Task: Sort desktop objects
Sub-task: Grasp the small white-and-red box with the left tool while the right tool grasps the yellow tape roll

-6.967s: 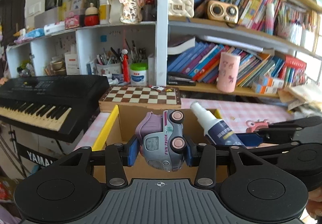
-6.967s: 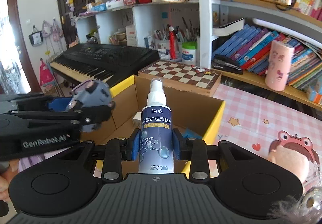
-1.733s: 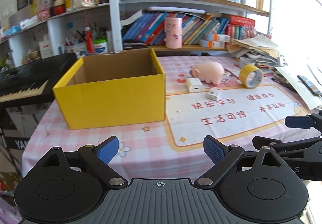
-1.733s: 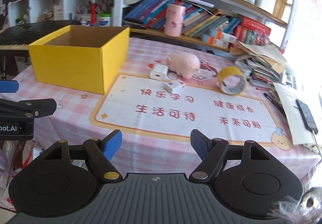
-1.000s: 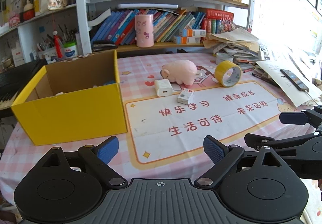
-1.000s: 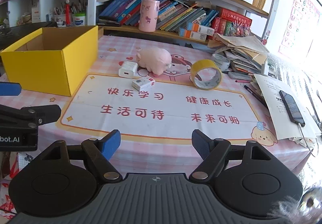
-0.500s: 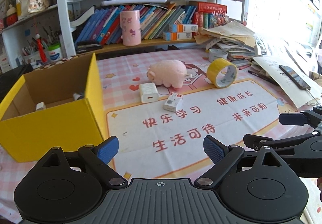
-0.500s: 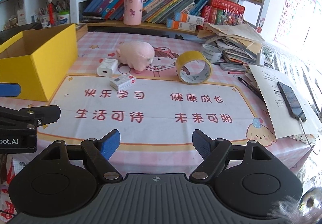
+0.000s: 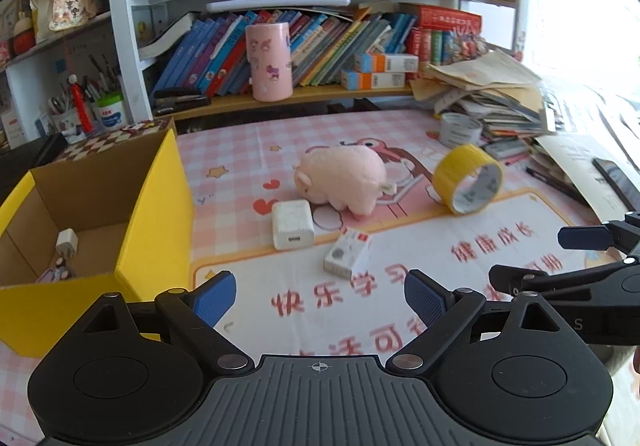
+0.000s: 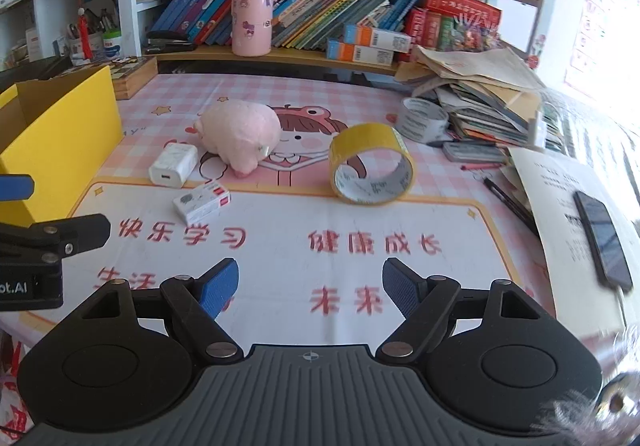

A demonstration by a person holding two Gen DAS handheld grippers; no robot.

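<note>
Now both grippers, left [image 9: 319,296] and right [image 10: 311,288], hang over the worktop [image 10: 280,266] with fingers apart and empty, facing pig [image 10: 240,131], charger [image 10: 174,165] and tape [image 10: 371,169].

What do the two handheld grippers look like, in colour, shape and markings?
Both the left gripper and right gripper are matte black, with a ribbed body, two round discs, silver screws and blue textured pads. White lettering marks the side.

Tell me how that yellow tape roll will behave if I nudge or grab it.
The yellow tape roll stands on its edge on the mat, so a nudge would probably roll or topple it. It is a hollow ring, likely light; gripping across the rim looks steadier than across its curved outside.
</note>
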